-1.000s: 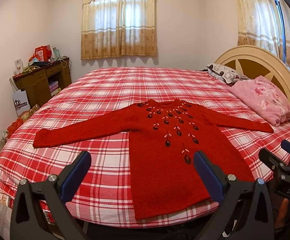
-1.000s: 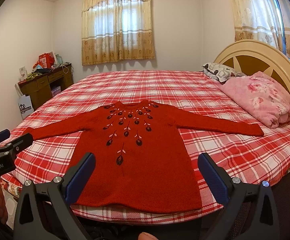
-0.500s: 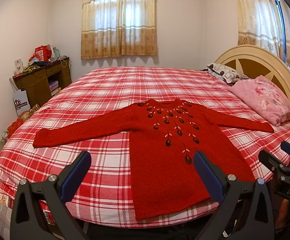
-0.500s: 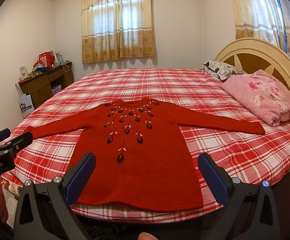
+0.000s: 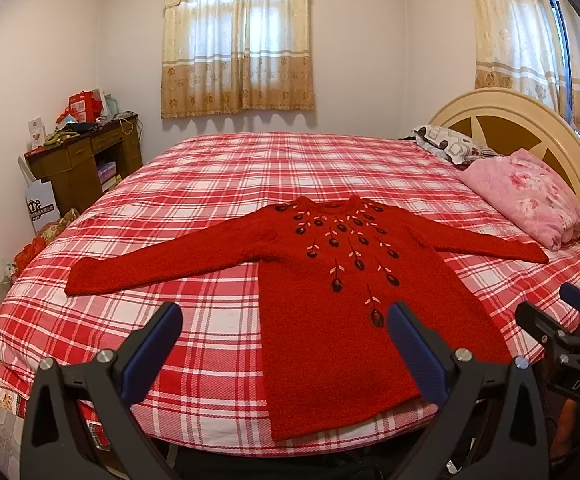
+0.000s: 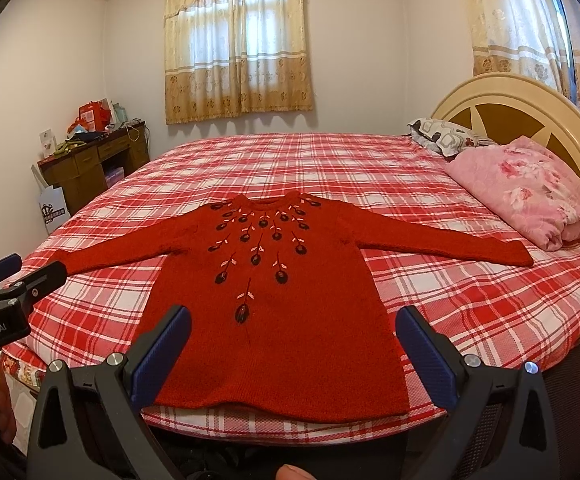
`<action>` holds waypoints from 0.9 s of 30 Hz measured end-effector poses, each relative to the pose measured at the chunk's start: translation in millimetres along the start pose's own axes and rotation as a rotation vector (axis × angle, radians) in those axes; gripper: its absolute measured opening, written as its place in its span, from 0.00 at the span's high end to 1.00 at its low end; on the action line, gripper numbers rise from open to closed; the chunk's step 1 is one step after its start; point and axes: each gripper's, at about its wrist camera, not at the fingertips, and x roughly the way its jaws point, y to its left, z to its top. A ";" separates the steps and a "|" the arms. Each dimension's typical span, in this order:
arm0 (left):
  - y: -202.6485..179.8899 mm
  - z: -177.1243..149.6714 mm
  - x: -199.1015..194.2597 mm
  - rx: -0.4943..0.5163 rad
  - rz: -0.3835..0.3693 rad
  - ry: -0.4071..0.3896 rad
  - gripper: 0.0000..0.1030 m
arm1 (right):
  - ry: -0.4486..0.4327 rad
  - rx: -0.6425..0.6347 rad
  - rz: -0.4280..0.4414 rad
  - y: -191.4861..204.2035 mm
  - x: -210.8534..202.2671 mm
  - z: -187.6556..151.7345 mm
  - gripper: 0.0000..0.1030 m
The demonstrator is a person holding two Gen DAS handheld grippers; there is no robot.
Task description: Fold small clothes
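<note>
Red knit sweater with dark embroidered flowers (image 5: 330, 304) unmoved since a second ago, flat on red-checked bedspread (image 5: 217, 184); left gripper (image 5: 281, 344), right gripper (image 6: 294, 344) jaws wide, empty. Folding unstarted.

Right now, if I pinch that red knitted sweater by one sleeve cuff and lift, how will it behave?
The red knitted sweater would probably go floppy: it lies flat and limp on the red checked bedspread, so the body would trail and sag. The thick-looking knit may stretch under its own weight. Its fuzzy texture suggests it would drag rather than slide, perhaps rucking the bedspread.
</note>
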 end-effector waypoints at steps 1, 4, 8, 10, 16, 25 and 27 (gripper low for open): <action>-0.7 0.2 0.7 -0.001 -0.001 0.001 0.00 | 0.001 0.000 0.000 0.2 0.5 -0.4 0.01; -0.3 -0.4 0.9 -0.002 0.000 0.003 0.00 | 0.007 0.000 0.000 0.0 2.1 -1.0 0.01; -0.4 -2.0 2.1 0.002 0.002 0.008 0.00 | 0.014 -0.002 0.002 -0.4 4.0 -1.6 0.01; -1.3 -0.1 4.3 0.007 0.000 0.011 0.00 | 0.017 -0.004 0.001 -0.6 5.7 -1.9 0.01; 0.2 0.9 11.4 0.038 -0.004 0.021 0.00 | 0.029 -0.009 -0.013 -4.9 13.9 -2.4 0.01; -9.0 5.1 53.6 0.161 -0.003 0.081 0.00 | 0.097 -0.026 -0.072 -26.3 60.1 -7.3 0.01; -8.1 6.4 64.2 0.167 -0.013 0.100 0.00 | 0.113 -0.021 -0.085 -35.8 72.1 -8.3 0.01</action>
